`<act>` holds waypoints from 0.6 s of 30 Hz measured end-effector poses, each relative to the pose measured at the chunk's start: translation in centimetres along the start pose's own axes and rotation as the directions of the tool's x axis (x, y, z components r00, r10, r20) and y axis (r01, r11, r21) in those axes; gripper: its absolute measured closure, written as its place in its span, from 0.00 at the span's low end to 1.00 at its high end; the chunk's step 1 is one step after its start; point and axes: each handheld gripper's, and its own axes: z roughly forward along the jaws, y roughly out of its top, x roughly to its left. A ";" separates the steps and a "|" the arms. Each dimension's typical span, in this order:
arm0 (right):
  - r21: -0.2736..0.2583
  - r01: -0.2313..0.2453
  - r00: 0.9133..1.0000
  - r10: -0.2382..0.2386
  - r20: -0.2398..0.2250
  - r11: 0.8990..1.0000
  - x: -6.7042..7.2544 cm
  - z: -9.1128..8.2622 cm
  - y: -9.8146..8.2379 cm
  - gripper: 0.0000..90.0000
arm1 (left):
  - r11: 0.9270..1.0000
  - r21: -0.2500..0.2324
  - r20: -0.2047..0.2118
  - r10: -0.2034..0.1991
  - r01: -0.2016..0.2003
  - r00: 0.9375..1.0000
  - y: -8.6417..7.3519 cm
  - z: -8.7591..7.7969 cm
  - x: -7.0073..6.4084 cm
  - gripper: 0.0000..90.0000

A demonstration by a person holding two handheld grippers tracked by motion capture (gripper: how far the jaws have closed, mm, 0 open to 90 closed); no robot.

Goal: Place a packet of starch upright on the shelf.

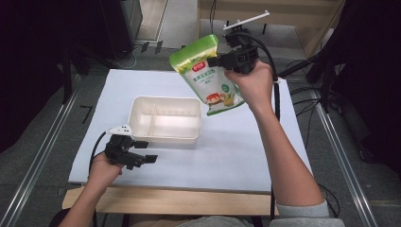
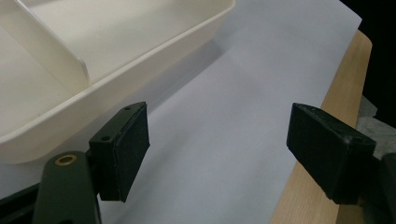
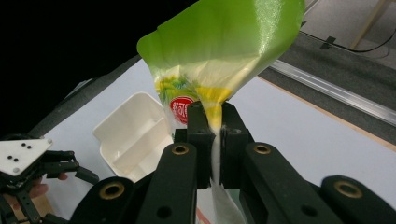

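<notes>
Green pouch (image 1: 210, 75) pinched at its edge by right gripper (image 1: 218, 61), lifted clear above white mat (image 1: 246, 146), just beyond divided tray (image 1: 165, 137), left gripper (image 1: 144, 151) jaws apart, empty, low beside tray's near corner

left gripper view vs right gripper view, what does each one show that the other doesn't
Left gripper view alone: the left tongs' own two pads standing wide apart with nothing between them, and the wooden table edge beside the white sheet.

Right gripper view alone: the right tongs shut on a green pouch held up in the air, the left tongs seen from outside at the lower left, and the floor with a metal rail.

Both: the white divided tray and the white sheet.
</notes>
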 end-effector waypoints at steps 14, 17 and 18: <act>0.017 0.013 1.000 -0.013 -0.027 1.000 2.8 4.3 2.3 0.97 | 1.000 -0.017 0.012 0.008 -0.008 1.000 0.0 0.0 0.0 0.24; 0.025 0.016 0.999 -0.015 -0.029 1.000 3.2 5.1 2.5 0.97 | 1.000 -0.020 0.010 0.007 -0.006 1.000 0.0 0.0 0.0 0.24; 0.025 0.016 0.999 -0.015 -0.029 1.000 3.2 5.1 2.5 0.97 | 1.000 -0.020 0.010 0.007 -0.006 1.000 0.0 0.0 0.0 0.24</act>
